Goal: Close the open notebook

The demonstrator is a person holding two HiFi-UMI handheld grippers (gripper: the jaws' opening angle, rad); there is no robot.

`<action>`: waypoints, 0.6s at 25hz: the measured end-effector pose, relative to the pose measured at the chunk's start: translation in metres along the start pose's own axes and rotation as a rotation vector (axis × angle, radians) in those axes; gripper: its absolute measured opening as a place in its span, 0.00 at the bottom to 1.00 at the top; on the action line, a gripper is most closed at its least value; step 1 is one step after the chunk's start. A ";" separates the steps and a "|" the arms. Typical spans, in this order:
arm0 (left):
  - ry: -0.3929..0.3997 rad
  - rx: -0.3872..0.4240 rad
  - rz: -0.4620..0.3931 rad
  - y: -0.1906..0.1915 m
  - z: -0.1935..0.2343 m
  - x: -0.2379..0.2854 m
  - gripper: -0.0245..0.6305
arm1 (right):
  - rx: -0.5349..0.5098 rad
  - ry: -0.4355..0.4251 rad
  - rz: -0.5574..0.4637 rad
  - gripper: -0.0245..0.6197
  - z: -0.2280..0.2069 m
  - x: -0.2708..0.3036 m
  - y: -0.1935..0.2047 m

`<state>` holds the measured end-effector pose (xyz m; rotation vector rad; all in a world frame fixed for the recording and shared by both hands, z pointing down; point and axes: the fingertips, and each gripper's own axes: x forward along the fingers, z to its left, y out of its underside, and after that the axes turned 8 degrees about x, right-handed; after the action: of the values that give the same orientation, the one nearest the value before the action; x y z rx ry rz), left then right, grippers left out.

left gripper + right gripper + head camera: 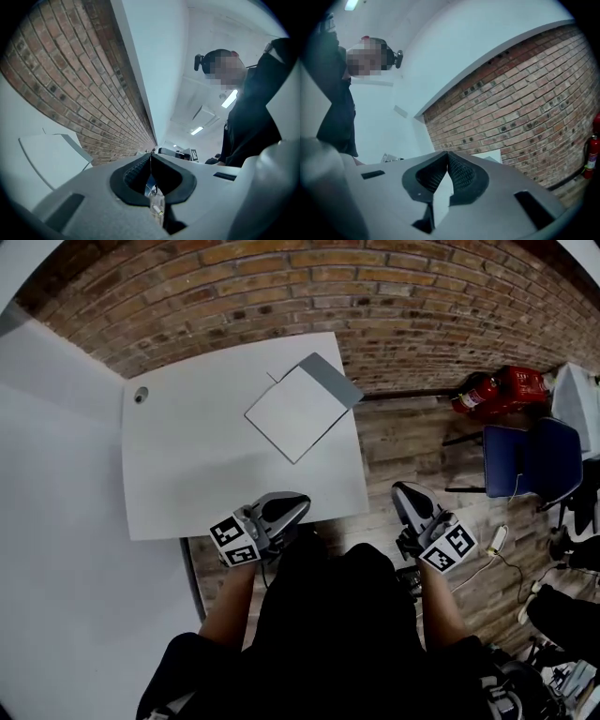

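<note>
The notebook (293, 412) lies at an angle on the far right part of the white table (187, 465), a white page facing up and a grey cover (331, 379) showing along its far right edge. In the left gripper view the notebook (49, 152) shows at the left. My left gripper (296, 502) hangs over the table's near edge, jaws shut and empty, tips meeting (151, 155). My right gripper (402, 489) is off the table's right side over the wooden floor, shut with nothing in it (447, 153). Both are well short of the notebook.
A brick wall (375, 287) runs behind the table. A cable hole (141, 395) sits at the table's far left corner. On the floor at the right stand a red fire extinguisher (487, 392) and a blue chair (530, 460), with cables (497, 545) nearby.
</note>
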<state>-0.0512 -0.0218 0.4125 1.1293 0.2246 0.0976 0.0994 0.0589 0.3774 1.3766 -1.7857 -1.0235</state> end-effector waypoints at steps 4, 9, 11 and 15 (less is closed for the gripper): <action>-0.024 -0.007 -0.003 -0.003 0.022 0.010 0.06 | 0.016 0.017 0.048 0.05 -0.028 0.022 0.002; -0.108 -0.023 -0.001 -0.001 0.044 0.021 0.06 | 0.057 -0.029 0.073 0.05 -0.069 0.049 -0.006; -0.155 -0.024 0.006 0.000 0.054 0.030 0.06 | 0.077 -0.072 0.090 0.05 -0.086 0.067 -0.012; -0.248 -0.043 -0.053 0.000 0.079 0.049 0.06 | 0.111 -0.175 0.143 0.08 -0.117 0.098 -0.022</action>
<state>0.0140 -0.0822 0.4385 1.0807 0.0311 -0.0839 0.1867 -0.0617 0.4184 1.2349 -2.0657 -1.0069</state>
